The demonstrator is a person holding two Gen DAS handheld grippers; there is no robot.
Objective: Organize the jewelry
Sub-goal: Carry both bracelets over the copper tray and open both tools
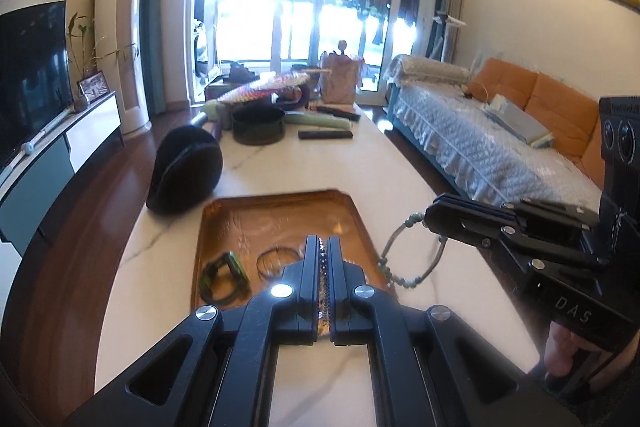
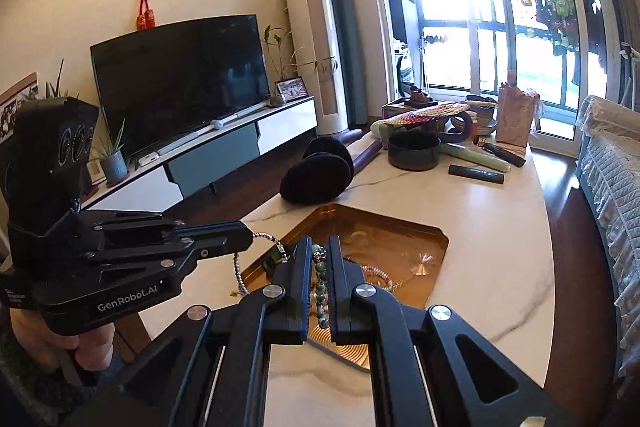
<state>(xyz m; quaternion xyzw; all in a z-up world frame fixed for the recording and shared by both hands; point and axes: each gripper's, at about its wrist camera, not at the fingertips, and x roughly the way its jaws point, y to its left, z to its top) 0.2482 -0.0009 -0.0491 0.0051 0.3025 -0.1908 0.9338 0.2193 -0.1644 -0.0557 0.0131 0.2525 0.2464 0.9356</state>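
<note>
A copper tray (image 1: 240,219) lies on the white marble table (image 1: 304,163). In it are a green bangle (image 1: 224,277) and a thin dark ring bracelet (image 1: 276,259). My left gripper (image 1: 324,247) is shut on a small beaded bracelet (image 1: 323,267) above the tray; from the right wrist view that pale bead string (image 2: 240,267) hangs from it (image 2: 250,237). My right gripper (image 1: 428,215) is shut on a grey-green bead bracelet (image 1: 404,279) that dangles over the tray's right edge. In the right wrist view this gripper (image 2: 318,247) holds the green beads (image 2: 320,291) over the tray (image 2: 400,243), near a pink bracelet (image 2: 378,273).
A black round case (image 1: 186,175) stands just beyond the tray's left corner. Farther back are a dark round box (image 1: 258,125), a remote (image 1: 326,135), a fan (image 1: 264,87) and a pink bag (image 1: 340,79). A covered sofa (image 1: 480,139) flanks the right, a TV cabinet (image 2: 224,147) the left.
</note>
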